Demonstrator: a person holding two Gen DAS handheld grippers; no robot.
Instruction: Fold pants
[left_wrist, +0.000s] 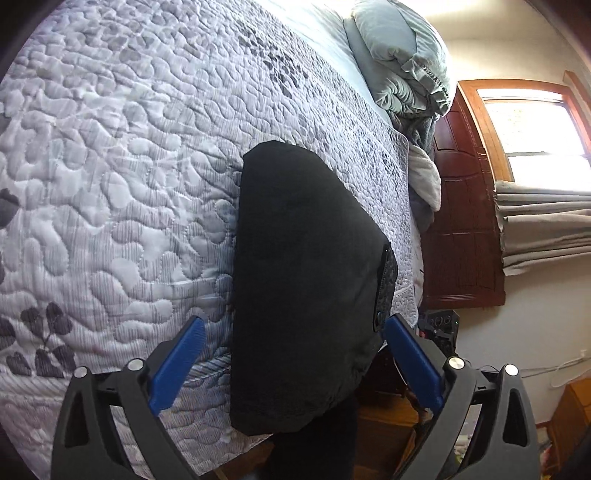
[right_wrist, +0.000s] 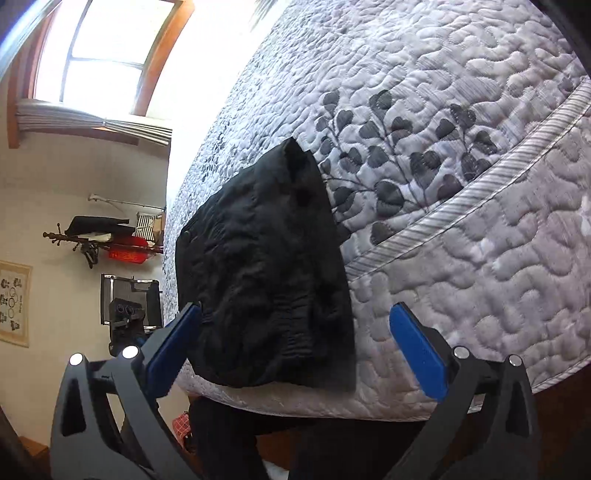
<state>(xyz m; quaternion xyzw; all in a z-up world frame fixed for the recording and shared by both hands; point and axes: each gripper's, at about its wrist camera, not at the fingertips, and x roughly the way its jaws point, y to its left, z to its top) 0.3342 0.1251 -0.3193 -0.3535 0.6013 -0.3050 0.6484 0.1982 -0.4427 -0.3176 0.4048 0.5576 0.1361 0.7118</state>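
Both claws are spread wide right now and neither one has hold of anything; the left gripper (left_wrist: 293, 363) has its blue pads either side of the near end of the pants (left_wrist: 306, 280) but clear of the cloth, and the right gripper (right_wrist: 295, 347) is the same story, jaws apart with the bundle sitting between them and no pinch on it.

The pants are already down to a compact black bundle, lying on the quilt (left_wrist: 110, 184) right at the near edge of the bed; in the right wrist view the waistband end sits at the very lip of the mattress, maybe a touch over it, hard to say with the fisheye.

So what can go wrong from here, in my guess: that edge is the main worry; any nudge from a finger towards the near side could slide the bundle off the bed, and it'd come undone on the way down. Second thing, the top layer looks lumpy and the far corner sticks up in a peak; a pad dragging across it could pull a layer open. Third, if either claw goes in for another fold, it may grab only the top layer and peel the stack apart; black on black makes the layers tough to tell.
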